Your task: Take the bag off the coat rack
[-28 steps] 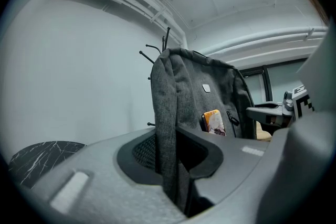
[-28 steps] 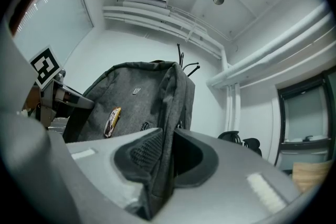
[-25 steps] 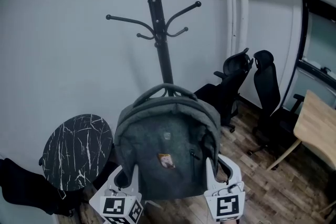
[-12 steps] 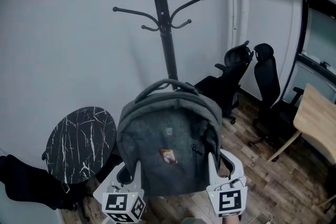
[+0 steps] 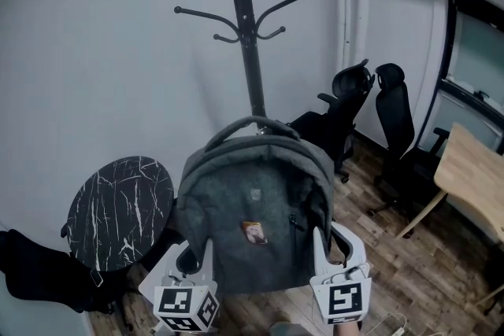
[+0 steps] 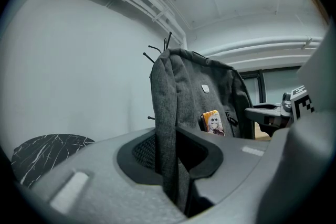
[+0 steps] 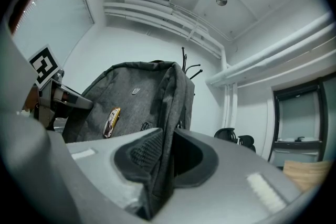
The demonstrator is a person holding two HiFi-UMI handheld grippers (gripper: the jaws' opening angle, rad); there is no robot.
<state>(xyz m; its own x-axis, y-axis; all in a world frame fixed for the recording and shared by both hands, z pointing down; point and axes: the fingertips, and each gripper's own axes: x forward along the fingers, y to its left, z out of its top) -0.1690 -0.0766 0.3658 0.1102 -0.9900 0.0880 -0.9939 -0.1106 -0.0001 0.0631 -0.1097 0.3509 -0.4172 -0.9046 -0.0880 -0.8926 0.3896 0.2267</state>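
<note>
**Head view: bag held off the coat rack between both claws**

The grey bag (image 5: 256, 224) hangs in the air in front of the coat rack (image 5: 250, 51), and only the two claws carry it. Every hook in view is bare. The bag's top handle stands as a free loop well below the hooks and sits on none of them.

The left claw (image 5: 191, 260) holds the bag's lower left edge and the right claw (image 5: 329, 246) its lower right edge. In the left gripper view the jaws are pinched on a fold of grey fabric along the bag's side. The right gripper view shows the same on the other side.

Gripping both sides likely keeps the bag upright and level, so it neither swings nor sags, with its front and small badge (image 5: 253, 232) facing the person. The lift off the rack looks done. What is left is to carry the bag away.
</note>
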